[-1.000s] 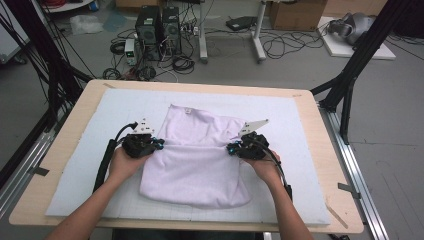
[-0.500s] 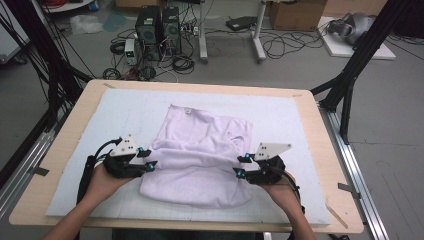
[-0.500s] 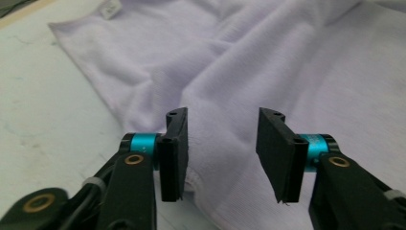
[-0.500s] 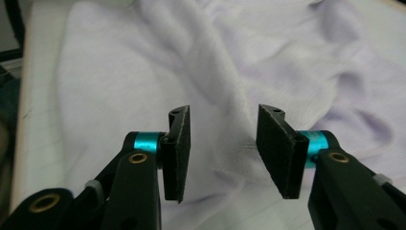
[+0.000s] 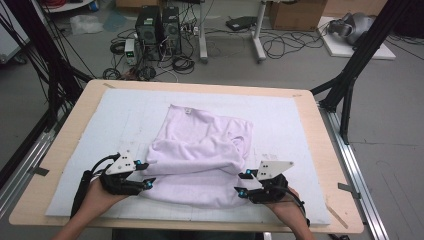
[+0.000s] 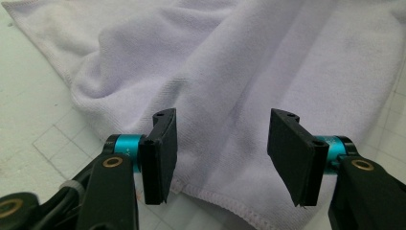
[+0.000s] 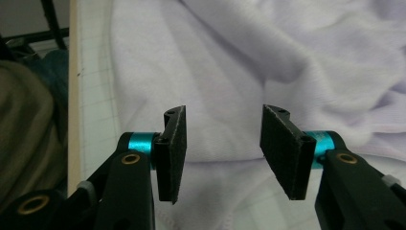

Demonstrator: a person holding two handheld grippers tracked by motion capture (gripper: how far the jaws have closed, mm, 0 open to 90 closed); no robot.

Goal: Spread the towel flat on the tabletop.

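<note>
A pale lilac towel (image 5: 200, 155) lies folded and rumpled on the white mat (image 5: 300, 130), its near part doubled over toward the front edge. My left gripper (image 5: 145, 175) sits at the towel's near-left corner and my right gripper (image 5: 241, 184) at its near-right corner. Along the left gripper view, the jaws of the left gripper (image 6: 221, 143) stand apart just above the towel (image 6: 230, 72) and its stitched hem. In the right gripper view, the right gripper (image 7: 222, 143) is open too, with the towel (image 7: 220, 62) lying loose beyond the pads.
The mat covers a wooden table (image 5: 320, 120) whose front edge is just behind my hands. Black frame legs (image 5: 350, 75) stand at the right and left (image 5: 45, 65) of the table. Computers and cables (image 5: 160, 25) sit on the floor beyond.
Both grippers drew the towel's far edge toward the front of the table, folding it over. They now stand open at the near corners with the cloth released.
</note>
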